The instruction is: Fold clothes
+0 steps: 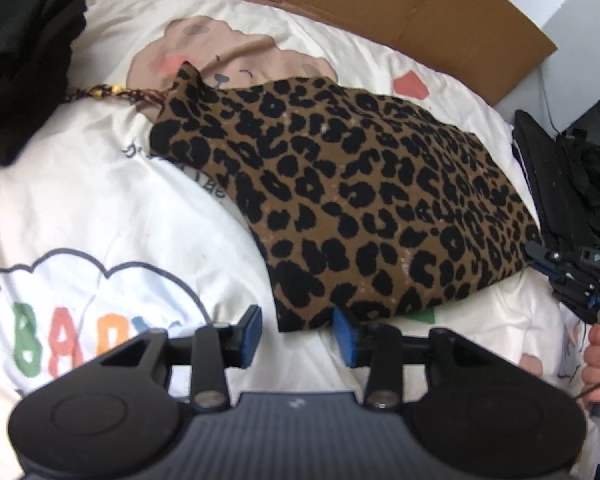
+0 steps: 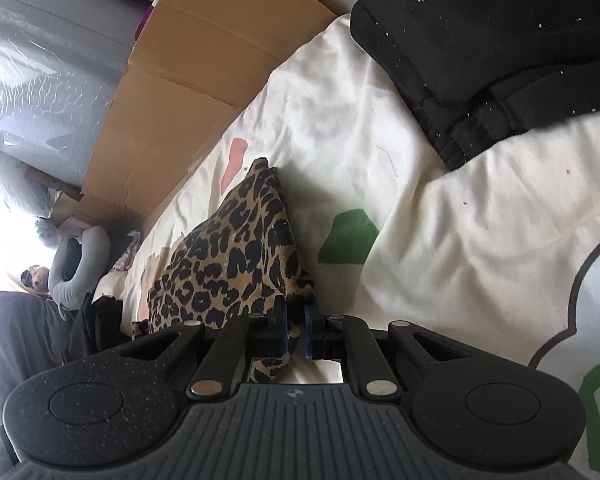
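1. The leopard-print garment [image 1: 364, 196] lies folded mid-bed on the cartoon-print duvet [image 1: 100, 200]; its underside is hidden.
2. The right gripper [image 2: 296, 334], angled down, pinches the garment's corner.
3. The left gripper [image 1: 296, 330] hovers at the near hem, jaws parted, seemingly touching nothing.
4. Black clothes [image 2: 500, 40] are cut off at the duvet's edge.

Your left wrist view is evenly lit and soft all over, with the leopard-print garment [image 1: 352, 196] slightly smeared. Fisheye bends the cardboard [image 1: 380, 4] at the top and darkens the corners. Your right wrist view blows out to white at the left edge, daylight from there. The plastic-wrapped surface [image 2: 40, 72] shows glare; the black clothes [image 2: 496, 40] lose detail.
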